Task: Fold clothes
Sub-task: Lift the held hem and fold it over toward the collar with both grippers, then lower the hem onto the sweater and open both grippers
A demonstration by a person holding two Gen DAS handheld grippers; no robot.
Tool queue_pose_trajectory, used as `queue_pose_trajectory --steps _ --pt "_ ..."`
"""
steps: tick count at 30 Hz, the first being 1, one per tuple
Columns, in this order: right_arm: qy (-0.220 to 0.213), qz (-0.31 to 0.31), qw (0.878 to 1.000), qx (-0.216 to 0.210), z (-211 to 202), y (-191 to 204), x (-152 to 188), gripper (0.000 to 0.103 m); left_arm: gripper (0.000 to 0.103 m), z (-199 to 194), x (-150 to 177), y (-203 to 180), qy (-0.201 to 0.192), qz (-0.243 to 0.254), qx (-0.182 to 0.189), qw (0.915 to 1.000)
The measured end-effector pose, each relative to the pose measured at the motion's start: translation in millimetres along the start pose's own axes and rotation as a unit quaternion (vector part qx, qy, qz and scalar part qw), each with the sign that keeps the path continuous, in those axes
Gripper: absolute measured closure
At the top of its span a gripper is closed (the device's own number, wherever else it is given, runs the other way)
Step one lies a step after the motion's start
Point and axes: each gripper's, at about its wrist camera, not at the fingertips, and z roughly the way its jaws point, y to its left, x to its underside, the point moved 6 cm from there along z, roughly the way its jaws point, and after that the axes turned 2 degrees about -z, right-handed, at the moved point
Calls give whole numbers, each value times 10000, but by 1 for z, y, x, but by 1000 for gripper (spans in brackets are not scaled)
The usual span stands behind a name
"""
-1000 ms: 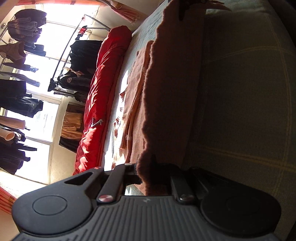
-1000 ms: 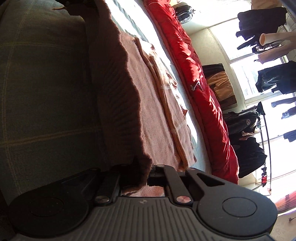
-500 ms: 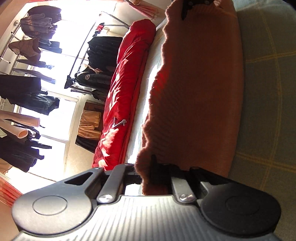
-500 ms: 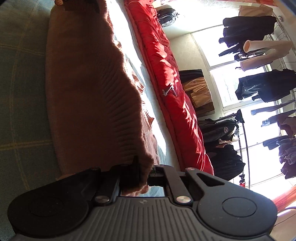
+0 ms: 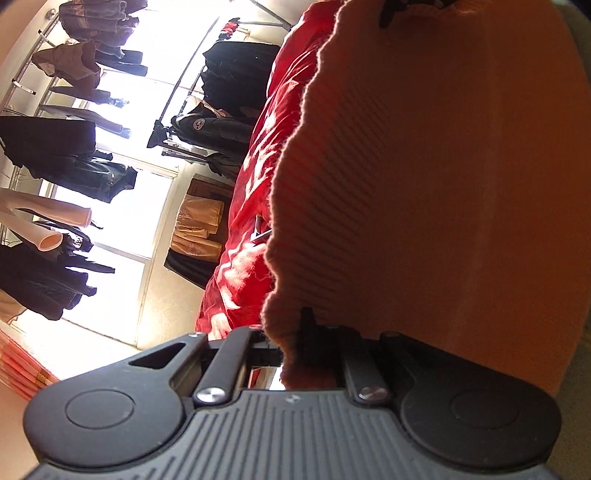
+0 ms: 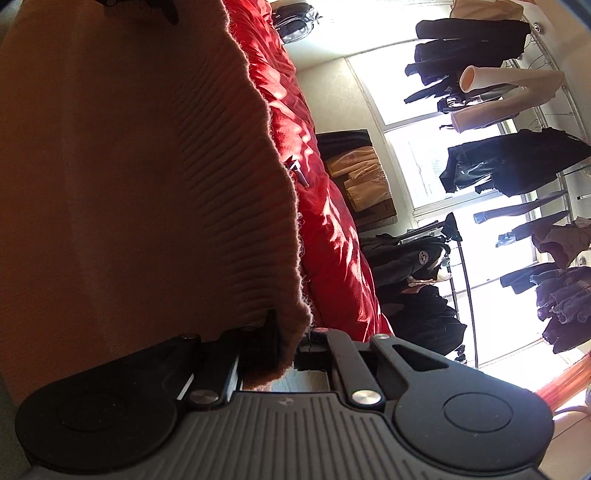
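Note:
A rust-brown ribbed knit garment (image 5: pixel 424 184) hangs stretched between both grippers and fills much of each view. My left gripper (image 5: pixel 295 332) is shut on one corner of its ribbed hem. My right gripper (image 6: pixel 286 332) is shut on the other corner of the brown knit garment (image 6: pixel 129 166). At the top edge of each view the opposite gripper shows as a dark shape, the right gripper (image 5: pixel 410 7) in the left wrist view and the left gripper (image 6: pixel 144 7) in the right wrist view. The raised cloth hides the bed surface below.
A long red quilt (image 5: pixel 266 166) lies rolled along the far side of the bed, also the red quilt (image 6: pixel 325 192). Beyond it stand clothes racks with dark jackets (image 5: pixel 55 147) before bright windows, and a stack of folded tan cloth (image 6: pixel 365 177) on a box.
Both grippers have lifted the knit garment up off the checked bed cover. It now hangs spread between them and hides the bed and the folded part that showed earlier.

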Motion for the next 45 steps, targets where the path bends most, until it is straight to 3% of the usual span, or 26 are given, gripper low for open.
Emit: queue_pose_trajectory --steps 13,18,20,22,24,26,28,34,39,41,43,45 --pt "260 94 9993 -253 97 23 -5 95 93 82 8 -12 497 -356 476 9970" --pt "318 150 9989 -301 117 41 -3 93 88 96 8 -24 479 -313 550 9968" --pt "301 219 9990 -240 118 43 -3 88 86 93 8 -25 463 -357 524 9969" --pt "269 264 9992 -137 115 41 -3 76 84 86 9 -22 402 -414 485 9972" --pt "156 340 9993 -47 107 35 -3 38 76 78 9 -19 341 -471 445 9973" --pt "77 458 9989 -25 100 28 -2 32 64 71 10 -16 280 -528 405 9974" --pt "32 621 9980 -112 91 20 1 31 54 63 10 -14 220 -585 366 9974" --pt "-195 1121 9927 -394 59 1 19 31 41 37 15 8 2 -761 249 9968" --pt "-421 1468 9874 -412 23 -6 41 32 40 32 23 13 10 -853 342 9958" --pt "-466 1425 9872 -535 15 -1 46 35 40 23 28 8 18 -1057 654 9922" --pt "-451 1314 9876 -736 10 6 49 40 40 17 31 -1 15 -1215 1012 9874" --pt "-358 1130 9887 -916 11 19 49 59 40 18 33 -10 50 -1219 1175 9856"
